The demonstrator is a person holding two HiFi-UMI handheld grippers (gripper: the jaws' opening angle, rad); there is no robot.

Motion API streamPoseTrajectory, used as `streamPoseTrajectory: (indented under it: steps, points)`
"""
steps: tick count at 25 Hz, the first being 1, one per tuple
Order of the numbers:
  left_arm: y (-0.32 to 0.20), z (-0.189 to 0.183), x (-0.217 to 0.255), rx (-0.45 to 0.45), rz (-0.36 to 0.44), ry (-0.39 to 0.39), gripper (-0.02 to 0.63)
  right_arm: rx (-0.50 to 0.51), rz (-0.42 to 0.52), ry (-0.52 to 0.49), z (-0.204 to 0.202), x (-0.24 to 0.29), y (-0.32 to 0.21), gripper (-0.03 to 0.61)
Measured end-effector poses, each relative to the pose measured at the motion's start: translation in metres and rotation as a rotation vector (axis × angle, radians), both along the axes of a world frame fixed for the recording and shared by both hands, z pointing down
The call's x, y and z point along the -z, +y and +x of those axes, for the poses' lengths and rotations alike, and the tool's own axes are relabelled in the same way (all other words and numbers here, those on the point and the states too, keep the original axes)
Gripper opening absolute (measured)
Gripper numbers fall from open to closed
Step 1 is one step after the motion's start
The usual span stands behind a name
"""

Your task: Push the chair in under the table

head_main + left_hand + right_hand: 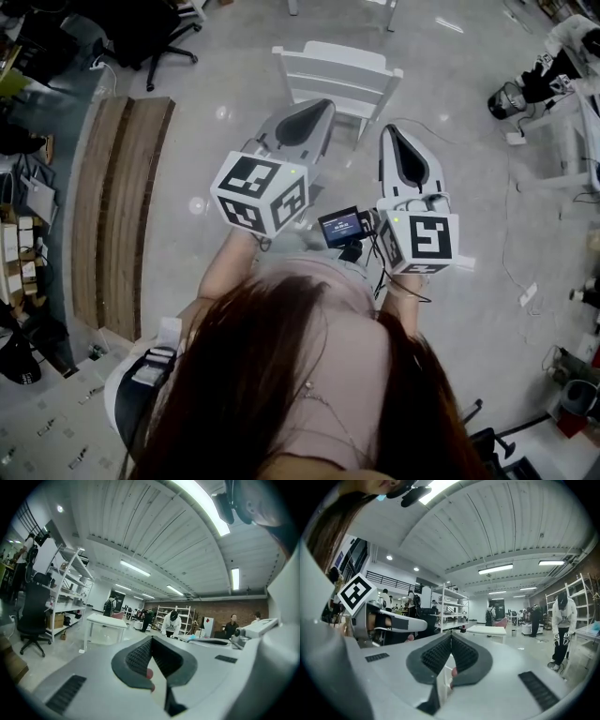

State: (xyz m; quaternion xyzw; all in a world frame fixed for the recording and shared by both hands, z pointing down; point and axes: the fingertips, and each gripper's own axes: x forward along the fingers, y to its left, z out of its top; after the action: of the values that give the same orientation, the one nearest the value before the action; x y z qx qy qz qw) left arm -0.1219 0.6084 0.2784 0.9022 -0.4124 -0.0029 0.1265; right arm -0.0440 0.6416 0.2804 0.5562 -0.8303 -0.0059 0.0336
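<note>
Two grippers are held side by side, left gripper point(322, 108) and right gripper point(394, 133), each with its jaws closed together. The white chair point(337, 67) is seen on the floor directly ahead, its near edge under both tips; contact cannot be told. A white table point(107, 620) is seen beyond.

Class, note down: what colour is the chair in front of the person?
The chair is white, with a slatted build. It shows best in the head view.

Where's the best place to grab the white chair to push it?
Probably the top bar of the white chair, coming from the near side. That bar runs straight across and sits highest, so it looks easy to pinch from above and push along level.
</note>
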Motion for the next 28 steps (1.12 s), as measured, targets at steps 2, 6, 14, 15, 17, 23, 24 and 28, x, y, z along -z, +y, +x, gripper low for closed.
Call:
streamPoseTrajectory:
  steps: [2, 6, 14, 15, 17, 23, 24, 28]
  points:
    - [-0.009, -0.004, -0.003, 0.015, -0.009, -0.002, 0.008, 0.01, -0.003, 0.011, -0.002, -0.002, -0.01, 0.02]
    - [-0.022, -0.012, -0.009, 0.043, -0.014, -0.021, 0.008, 0.016, -0.011, 0.033, -0.005, -0.008, -0.026, 0.02]
    - [-0.065, -0.023, -0.018, 0.038, -0.026, 0.003, 0.008, 0.005, -0.035, 0.08, -0.011, -0.021, -0.069, 0.02]
    - [-0.072, -0.022, -0.019, 0.037, -0.025, 0.0, 0.008, 0.003, -0.038, 0.085, -0.01, -0.022, -0.076, 0.02]
    - [-0.088, -0.018, -0.021, 0.033, -0.02, -0.013, 0.008, -0.001, -0.042, 0.087, -0.006, -0.024, -0.092, 0.02]
    - [-0.134, -0.012, -0.027, 0.04, -0.002, -0.044, 0.008, -0.005, -0.053, 0.089, 0.001, -0.032, -0.135, 0.02]
    - [-0.141, -0.011, -0.029, 0.04, -0.005, -0.048, 0.008, -0.005, -0.056, 0.091, 0.002, -0.034, -0.142, 0.02]
    - [-0.168, -0.008, -0.036, 0.019, -0.023, -0.077, 0.008, 0.002, -0.072, 0.096, 0.004, -0.039, -0.17, 0.02]
